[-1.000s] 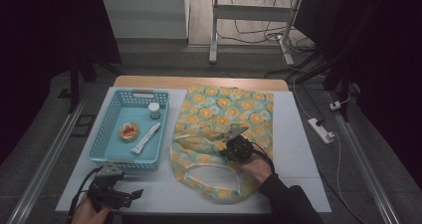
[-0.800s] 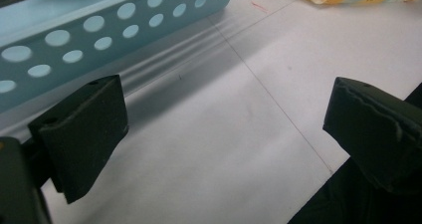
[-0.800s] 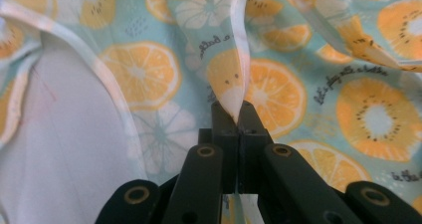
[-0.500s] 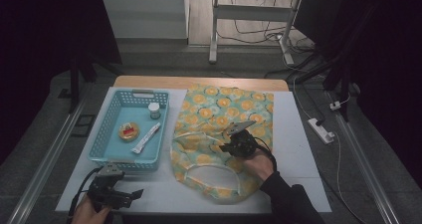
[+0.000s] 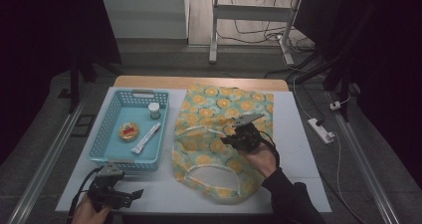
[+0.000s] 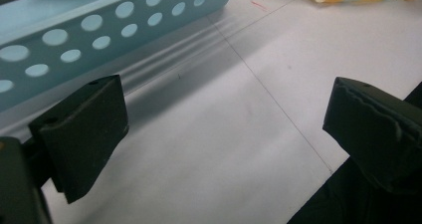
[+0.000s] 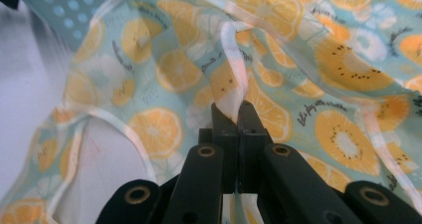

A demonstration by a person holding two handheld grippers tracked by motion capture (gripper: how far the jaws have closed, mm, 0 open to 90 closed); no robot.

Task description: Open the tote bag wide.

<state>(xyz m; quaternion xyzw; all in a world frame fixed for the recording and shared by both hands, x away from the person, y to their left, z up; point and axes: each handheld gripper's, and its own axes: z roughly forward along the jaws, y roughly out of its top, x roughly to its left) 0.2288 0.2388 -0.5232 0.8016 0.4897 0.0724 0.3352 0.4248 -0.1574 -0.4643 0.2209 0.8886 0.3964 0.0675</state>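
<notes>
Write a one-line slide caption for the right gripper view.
Right gripper shut on the white handle of the fruit-print bag.

1 fruit-print bag, 1 blue basket w/ 3 items, 2 grippers.

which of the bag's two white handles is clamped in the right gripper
The farther handle of the fruit-print bag, pinched in the right gripper. The nearer handle lies loose by the table's front edge.
</notes>
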